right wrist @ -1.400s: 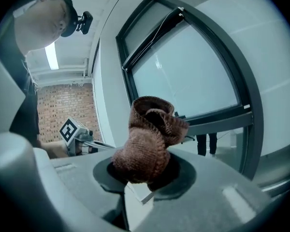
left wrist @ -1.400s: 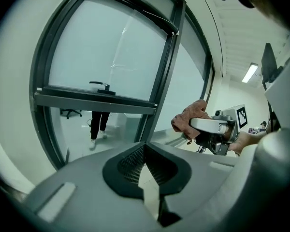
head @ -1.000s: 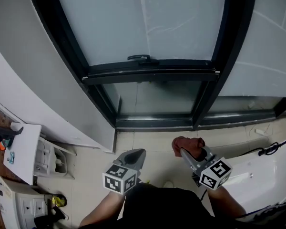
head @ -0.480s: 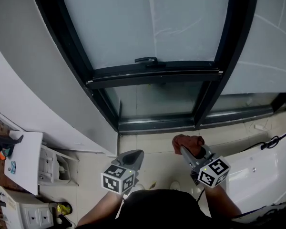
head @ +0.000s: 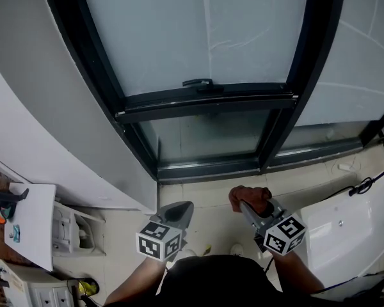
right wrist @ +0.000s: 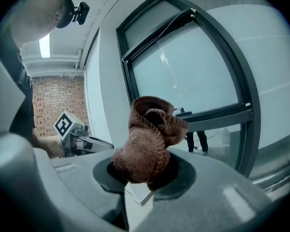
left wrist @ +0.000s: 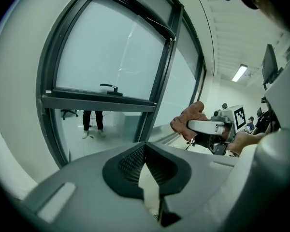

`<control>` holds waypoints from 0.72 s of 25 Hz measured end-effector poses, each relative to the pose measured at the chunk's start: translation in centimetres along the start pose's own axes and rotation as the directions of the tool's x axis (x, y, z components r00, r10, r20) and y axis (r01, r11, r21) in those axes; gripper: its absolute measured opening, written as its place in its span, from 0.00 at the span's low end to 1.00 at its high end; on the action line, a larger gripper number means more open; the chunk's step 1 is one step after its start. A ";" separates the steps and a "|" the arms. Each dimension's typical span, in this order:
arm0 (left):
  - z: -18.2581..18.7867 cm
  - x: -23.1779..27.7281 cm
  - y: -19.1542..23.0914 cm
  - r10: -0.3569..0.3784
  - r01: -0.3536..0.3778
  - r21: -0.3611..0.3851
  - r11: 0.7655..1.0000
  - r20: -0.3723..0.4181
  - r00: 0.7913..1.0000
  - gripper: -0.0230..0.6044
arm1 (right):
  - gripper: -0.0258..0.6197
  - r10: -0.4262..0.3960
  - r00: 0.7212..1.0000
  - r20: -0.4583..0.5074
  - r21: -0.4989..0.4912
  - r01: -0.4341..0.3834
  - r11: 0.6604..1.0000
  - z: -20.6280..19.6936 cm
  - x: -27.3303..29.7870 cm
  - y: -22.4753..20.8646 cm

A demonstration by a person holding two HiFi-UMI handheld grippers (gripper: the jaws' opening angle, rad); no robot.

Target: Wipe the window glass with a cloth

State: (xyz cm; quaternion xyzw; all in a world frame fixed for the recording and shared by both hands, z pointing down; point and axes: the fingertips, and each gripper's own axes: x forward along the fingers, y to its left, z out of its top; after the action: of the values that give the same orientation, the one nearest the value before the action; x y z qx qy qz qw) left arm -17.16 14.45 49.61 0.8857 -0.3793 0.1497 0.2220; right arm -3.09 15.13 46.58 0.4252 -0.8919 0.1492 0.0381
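1. Brown knitted cloth: bunched up and clamped between the jaws of the right gripper, with the loose end bulging past the tips. Held low in front of the body, above the pale floor and well apart from the pane.
2. Not yet on the window glass. Step in hand, judging by that gap: raising the cloth to the large upper pane.
3. For a clean pass:
   - Lead with the soft bulging end, so the hard jaw tips never meet the glass.
   - Press lightly enough to flatten the bunch a little.
   - Work in overlapping strokes from the top down.
   - Stop short of the black window handle and the dark frame, where the cloth could snag.
4. Left gripper: jaws together with nothing between them, just beside the right one. Best kept low and out of the wiping path.
5. Containers:
   - A white open-fronted unit at the lower left, beside a small white table. Contents too small to tell.
   - A white tub-like basin at the right, with a black cable near its rim. Interior largely cut off by the picture's edge.
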 end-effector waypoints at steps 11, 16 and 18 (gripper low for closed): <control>0.8 0.7 -0.8 -0.009 0.009 0.012 1.000 0.009 1.000 0.06 | 0.17 0.001 1.000 -0.005 -0.005 -0.001 1.000 0.1 -0.5 -0.4; 0.9 0.8 -1.0 -0.007 0.007 0.023 1.000 0.009 1.000 0.06 | 0.17 -0.003 1.000 -0.009 -0.007 0.003 1.000 -0.1 -0.9 -0.7; 0.9 0.8 -1.1 -0.005 0.004 0.025 1.000 0.009 1.000 0.06 | 0.17 -0.002 1.000 -0.012 -0.009 0.002 1.000 -0.2 -1.0 -0.8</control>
State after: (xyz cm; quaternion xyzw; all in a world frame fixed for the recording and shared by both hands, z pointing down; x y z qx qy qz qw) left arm -15.70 14.19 48.86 0.8900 -0.3765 0.1498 0.2092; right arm -1.85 15.52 46.75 0.4250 -0.8918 0.1479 0.0457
